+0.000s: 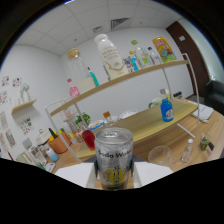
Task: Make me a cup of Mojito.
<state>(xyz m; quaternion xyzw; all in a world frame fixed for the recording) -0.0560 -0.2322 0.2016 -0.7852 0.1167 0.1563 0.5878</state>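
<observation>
Silver and yellow, the soda can [113,157] stands upright and close, pinched between the gripper [113,176] fingers, whose pale pads press its left and right sides low down. A clear plastic cup [160,155] sits just right of the can on the wooden table [145,122]. Farther right stands a small clear bottle [187,150]. Left of the can are a red glass [88,138] and an orange cup [58,144]. Far back on the table stands a blue bottle [167,110]. Above it a shelf [125,79] carries tall bottles, among them a large white one [110,56].
</observation>
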